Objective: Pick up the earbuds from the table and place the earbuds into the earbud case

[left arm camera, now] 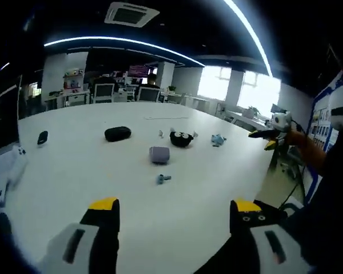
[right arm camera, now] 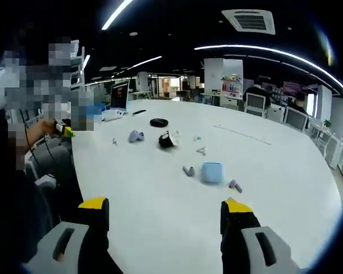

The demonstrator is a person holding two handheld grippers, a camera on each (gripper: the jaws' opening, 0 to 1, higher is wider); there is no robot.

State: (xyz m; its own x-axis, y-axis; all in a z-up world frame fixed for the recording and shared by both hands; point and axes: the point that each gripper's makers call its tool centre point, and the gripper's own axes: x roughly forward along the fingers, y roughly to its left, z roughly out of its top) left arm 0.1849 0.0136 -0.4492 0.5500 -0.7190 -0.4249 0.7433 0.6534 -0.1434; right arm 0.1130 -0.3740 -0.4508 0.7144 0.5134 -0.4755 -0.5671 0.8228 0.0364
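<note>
The left gripper [left arm camera: 174, 214] and right gripper [right arm camera: 166, 214] hover wide apart, empty, over the white table [left arm camera: 74, 171] — earbud [left arm camera: 163, 178] lying just before the earbud case [left arm camera: 159, 154].

Bare white counter [right arm camera: 160, 228] stretches open between the right claw [right arm camera: 158, 217] and the blue earbud case [right arm camera: 212, 172]. Two small earbuds flank the case, one [right arm camera: 188, 170] on its left, one [right arm camera: 235, 185] on its right, with gaps between.

Earbud case [right arm camera: 211, 172] on table [right arm camera: 286, 165], earbuds [right arm camera: 188, 170] either side, perhaps more cases behind
</note>
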